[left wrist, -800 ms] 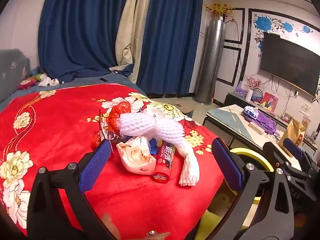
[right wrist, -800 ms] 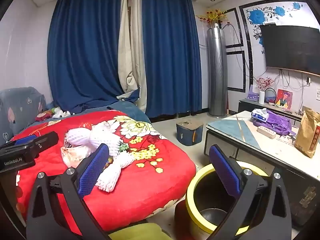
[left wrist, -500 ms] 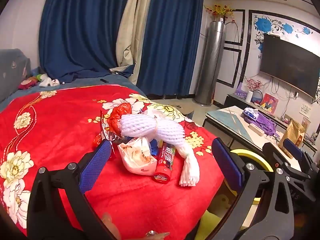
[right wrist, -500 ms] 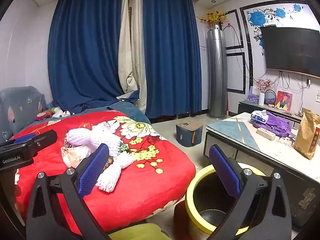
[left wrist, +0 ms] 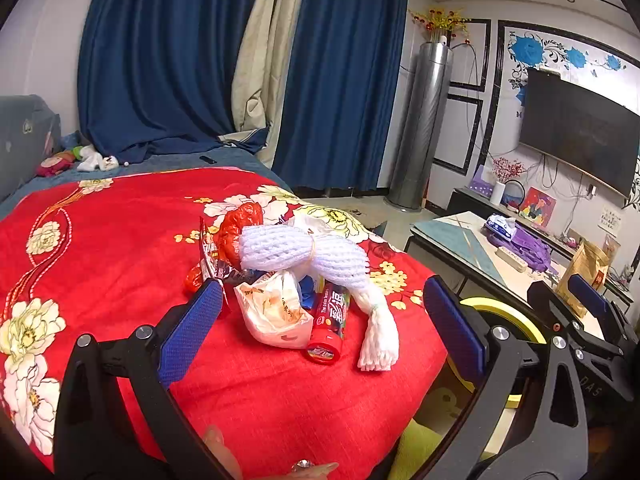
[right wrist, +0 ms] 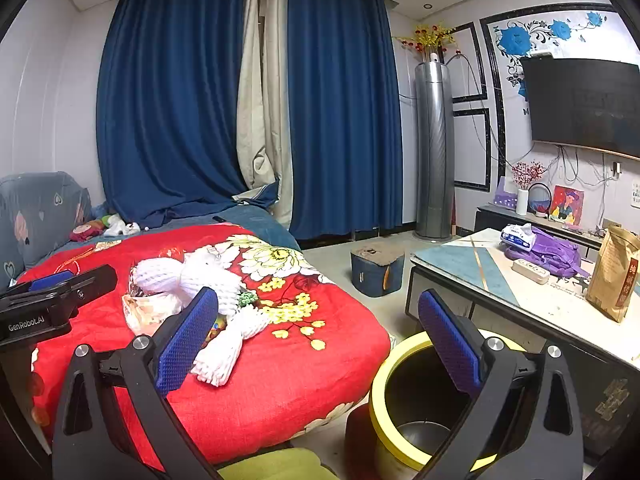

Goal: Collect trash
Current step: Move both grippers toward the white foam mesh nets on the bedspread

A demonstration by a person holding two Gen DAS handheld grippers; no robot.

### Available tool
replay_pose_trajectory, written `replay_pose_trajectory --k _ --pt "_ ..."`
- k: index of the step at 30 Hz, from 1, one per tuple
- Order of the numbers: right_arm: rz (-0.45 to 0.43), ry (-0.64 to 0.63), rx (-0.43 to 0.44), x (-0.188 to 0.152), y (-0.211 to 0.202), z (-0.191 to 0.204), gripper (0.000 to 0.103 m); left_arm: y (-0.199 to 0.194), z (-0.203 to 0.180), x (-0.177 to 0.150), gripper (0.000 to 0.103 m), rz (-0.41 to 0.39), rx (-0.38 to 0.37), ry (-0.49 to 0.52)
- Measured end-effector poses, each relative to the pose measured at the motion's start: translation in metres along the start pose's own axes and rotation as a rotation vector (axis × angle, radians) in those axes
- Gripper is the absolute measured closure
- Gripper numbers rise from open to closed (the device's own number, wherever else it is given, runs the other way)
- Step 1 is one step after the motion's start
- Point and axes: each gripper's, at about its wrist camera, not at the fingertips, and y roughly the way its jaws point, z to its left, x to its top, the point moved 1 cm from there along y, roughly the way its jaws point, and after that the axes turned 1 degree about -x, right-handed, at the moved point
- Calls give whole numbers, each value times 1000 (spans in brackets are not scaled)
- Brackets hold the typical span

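A pile of trash lies on the red flowered blanket (left wrist: 100, 248): white foam fruit netting (left wrist: 304, 252), a crumpled white wrapper (left wrist: 276, 310), a red tube (left wrist: 330, 326) and red plastic (left wrist: 236, 228). My left gripper (left wrist: 320, 328) is open, hovering just before the pile and empty. My right gripper (right wrist: 316, 332) is open and empty, above the gap between the blanket and the yellow-rimmed bin (right wrist: 404, 404). The pile shows in the right wrist view too (right wrist: 188, 276).
A low table (right wrist: 520, 296) stands right of the bin with a brown paper bag (right wrist: 614, 276), a purple bag and tissues. A small blue stool (right wrist: 376, 270) sits on the floor. Blue curtains hang behind. A yellow-green cushion (right wrist: 272, 468) lies below.
Both grippers have shifted only slightly; the left one has crept a little closer to the pile. Nothing was picked up.
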Motion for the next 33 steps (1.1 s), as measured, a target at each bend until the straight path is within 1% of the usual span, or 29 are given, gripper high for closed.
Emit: replay_pose_trajectory --k 25,33 --pt "-3 -2 -2 -1 0 0 5 3 -2 -5 11 7 2 -6" --pt "3 -3 4 -3 -2 -6 5 8 4 -5 11 10 7 -20"
